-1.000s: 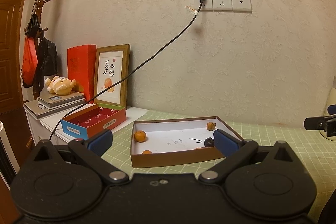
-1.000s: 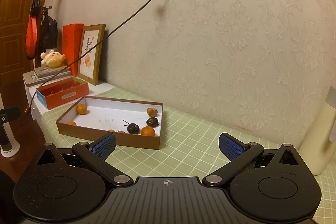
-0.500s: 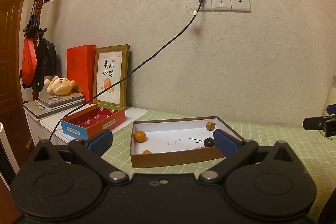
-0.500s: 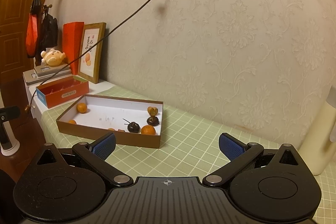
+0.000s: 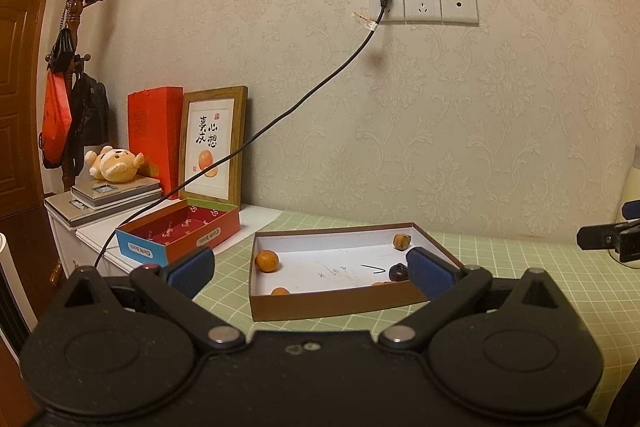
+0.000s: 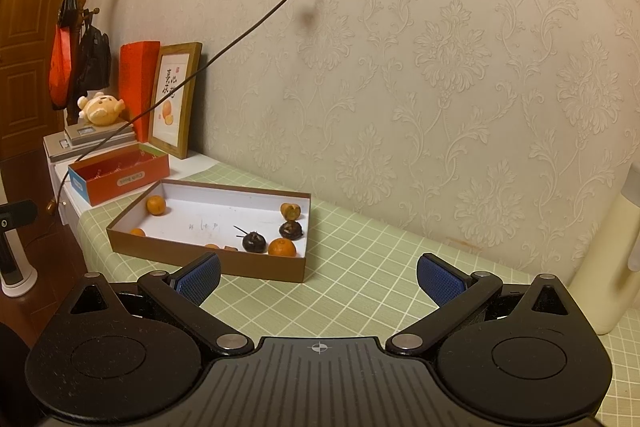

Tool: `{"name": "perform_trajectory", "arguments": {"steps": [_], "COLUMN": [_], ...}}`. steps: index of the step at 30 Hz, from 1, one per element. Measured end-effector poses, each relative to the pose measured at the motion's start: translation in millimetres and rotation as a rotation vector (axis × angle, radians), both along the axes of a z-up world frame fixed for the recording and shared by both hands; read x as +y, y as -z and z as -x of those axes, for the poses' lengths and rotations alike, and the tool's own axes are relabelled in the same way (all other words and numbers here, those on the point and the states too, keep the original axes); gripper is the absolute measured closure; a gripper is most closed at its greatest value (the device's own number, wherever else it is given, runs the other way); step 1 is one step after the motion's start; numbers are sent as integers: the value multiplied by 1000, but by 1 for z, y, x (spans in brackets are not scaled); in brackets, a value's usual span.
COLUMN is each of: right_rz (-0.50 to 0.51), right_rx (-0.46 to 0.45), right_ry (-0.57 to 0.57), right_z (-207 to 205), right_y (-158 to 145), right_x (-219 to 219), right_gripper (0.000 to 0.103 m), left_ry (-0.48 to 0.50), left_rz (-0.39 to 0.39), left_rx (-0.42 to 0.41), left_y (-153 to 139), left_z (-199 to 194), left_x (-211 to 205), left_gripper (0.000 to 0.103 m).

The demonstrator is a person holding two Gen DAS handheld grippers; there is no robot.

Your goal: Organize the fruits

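Honestly, both my left gripper (image 5: pixel 310 269) and right gripper (image 6: pixel 318 277) gape wide and empty, short of the shallow brown cardboard tray (image 6: pixel 168 250) holding small orange and dark fruits (image 6: pixel 282 247). Careless pinches could roll or bruise them.

Calligraphy "心想事成" on the framed picture (image 5: pixel 211 143); small, unreadable label on the red-and-blue box (image 5: pixel 178 235).

Home room, damask wallpaper (image 5: pixel 440 131), coat stand (image 5: pixel 78 39), framed print (image 5: pixel 211 143)
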State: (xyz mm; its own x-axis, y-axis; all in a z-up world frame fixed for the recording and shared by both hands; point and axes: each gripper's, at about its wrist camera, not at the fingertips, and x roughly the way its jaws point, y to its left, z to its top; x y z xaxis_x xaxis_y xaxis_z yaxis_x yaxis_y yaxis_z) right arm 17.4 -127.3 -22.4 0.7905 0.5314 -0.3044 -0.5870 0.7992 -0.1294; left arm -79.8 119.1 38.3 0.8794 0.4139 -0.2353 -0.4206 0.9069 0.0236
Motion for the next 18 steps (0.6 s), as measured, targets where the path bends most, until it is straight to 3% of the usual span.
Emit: {"name": "perform_trajectory", "arguments": {"steps": [18], "right_rz": [2], "right_rx": [-1], "right_ry": [2], "right_z": [1], "right_y": [0], "right_x": [1], "right_gripper": [0], "left_ry": [-4], "left_rz": [2], "left_rx": [-11], "left_y": [0], "left_z": [2], "left_x": [0], "left_gripper": [6]}}
